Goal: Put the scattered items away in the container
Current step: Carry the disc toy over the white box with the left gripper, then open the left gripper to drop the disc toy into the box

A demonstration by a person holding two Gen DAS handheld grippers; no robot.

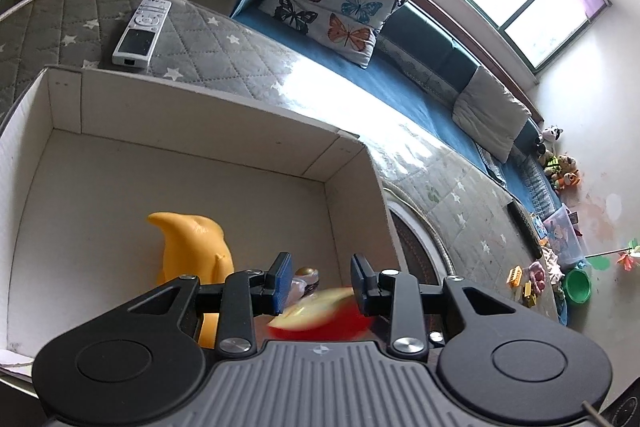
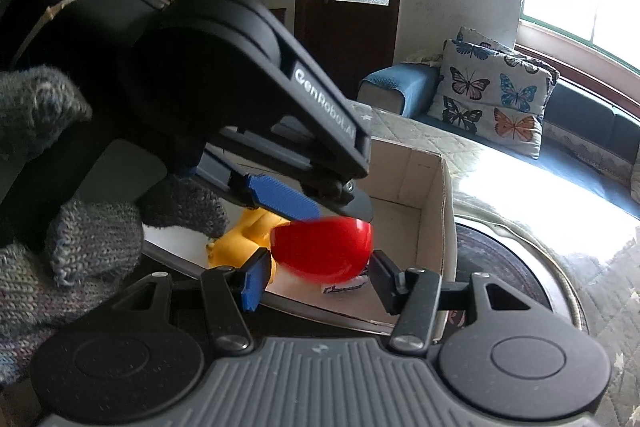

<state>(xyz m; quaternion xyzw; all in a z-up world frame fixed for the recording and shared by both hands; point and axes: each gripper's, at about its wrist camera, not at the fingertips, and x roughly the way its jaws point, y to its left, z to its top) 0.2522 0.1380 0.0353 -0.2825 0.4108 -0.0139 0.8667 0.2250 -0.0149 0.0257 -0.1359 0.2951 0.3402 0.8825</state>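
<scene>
Spillage is the risk: the red apple slice toy, glossy, rounded plastic blurred in both views, sits between the parted fingers of the left hand-held gripper over the white cardboard box, seemingly loose, so it may bounce off the smooth yellow dolphin figure inside. The right hand-held gripper is spread too, empty. A hard-cased remote control lies outside on the quilted, star-printed surface.

Left gripper: black linkage arms, silver screws, blue ribbed pads, grey ribbed base. White "GenRobot.AI" and "DAS" lettering on body, thin string tied round. Grey knitted glove on hand. Right gripper: same build.
</scene>
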